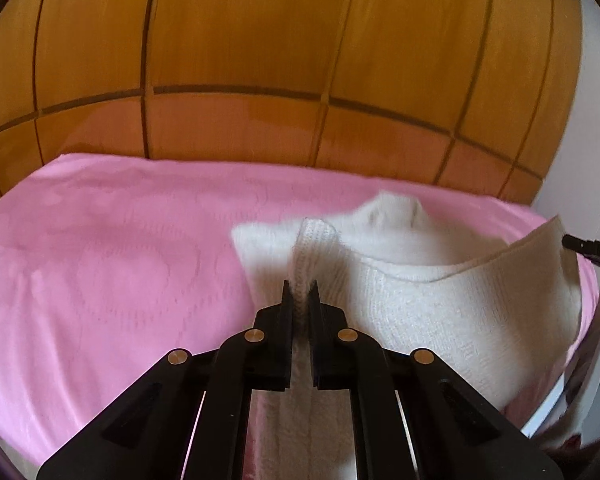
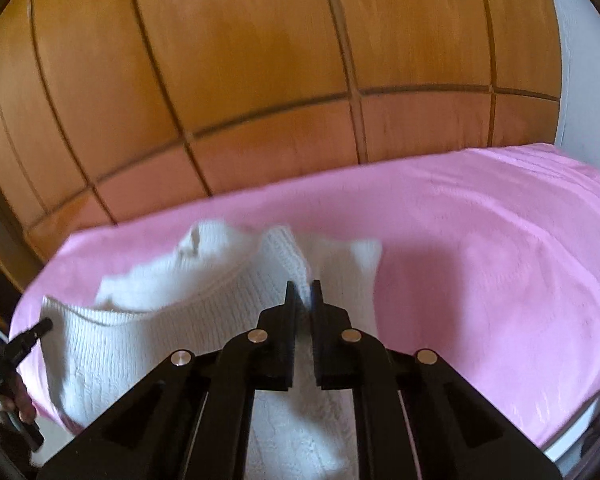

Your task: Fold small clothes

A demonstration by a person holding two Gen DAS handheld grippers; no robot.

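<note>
Two black grippers pinch one cream knitted sweater [image 1: 420,304] above a pink bedspread [image 1: 100,260]. At left, the left gripper [image 1: 300,292] is clamped on a ribbed edge of the knit, fabric bunched between its closed jaws. At right, the right gripper [image 2: 304,292] is likewise closed on the sweater's opposite edge. Between them, the hem sags, while the garment's far end lies blurred on the bedspread. A wooden panelled wall [image 1: 260,60] rises behind the bed.

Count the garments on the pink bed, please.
1. A white knit sweater lies on the pink bed cover, its near edge clamped and raised by the left gripper and the right gripper. Nothing else shows, though the sweater may hide something.
</note>
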